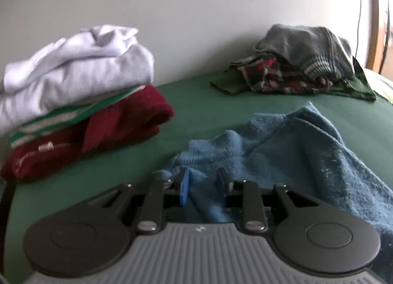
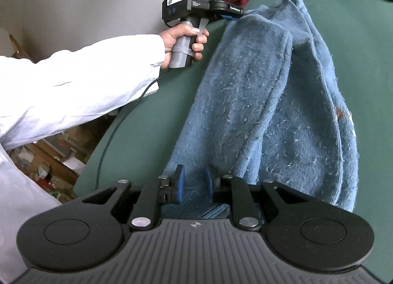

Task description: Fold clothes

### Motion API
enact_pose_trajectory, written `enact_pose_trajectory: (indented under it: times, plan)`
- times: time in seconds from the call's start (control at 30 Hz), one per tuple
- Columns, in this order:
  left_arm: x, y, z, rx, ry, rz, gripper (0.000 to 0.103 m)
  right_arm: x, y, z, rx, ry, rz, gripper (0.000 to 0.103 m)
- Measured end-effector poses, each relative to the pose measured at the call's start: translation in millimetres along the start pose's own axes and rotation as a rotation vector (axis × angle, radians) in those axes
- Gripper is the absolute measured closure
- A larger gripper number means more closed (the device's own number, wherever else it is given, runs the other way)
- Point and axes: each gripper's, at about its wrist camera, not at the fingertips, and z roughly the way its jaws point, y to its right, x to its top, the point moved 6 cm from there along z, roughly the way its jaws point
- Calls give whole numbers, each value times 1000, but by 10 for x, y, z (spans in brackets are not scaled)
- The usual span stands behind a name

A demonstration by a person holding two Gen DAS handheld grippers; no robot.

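A fuzzy blue sweater lies lengthwise on the green surface, folded into a long strip. My left gripper is at its collar end. The jaws stand apart, loose knit lies between them, and the pads do not press on it. In the right wrist view the left gripper shows at the sweater's far end, held by a hand. My right gripper is at the near hem, its blue pads closed on a bunch of the knit.
A folded stack, white garment over a maroon one, sits at the left against the wall. An unfolded pile with a grey sweater and plaid cloth lies at the back right. A white sleeve and a cable cross the surface's left edge.
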Motion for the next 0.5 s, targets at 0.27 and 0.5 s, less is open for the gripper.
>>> enact_pose_trajectory:
  times: [0.27,0.5]
  plan:
    - [-88,394,-847,-191,131,-55,45,183,-29,-201,-6,53,-40,91]
    - [-388,712,-660,-191,62,-24,41,821,567,-125,20,205,244,83]
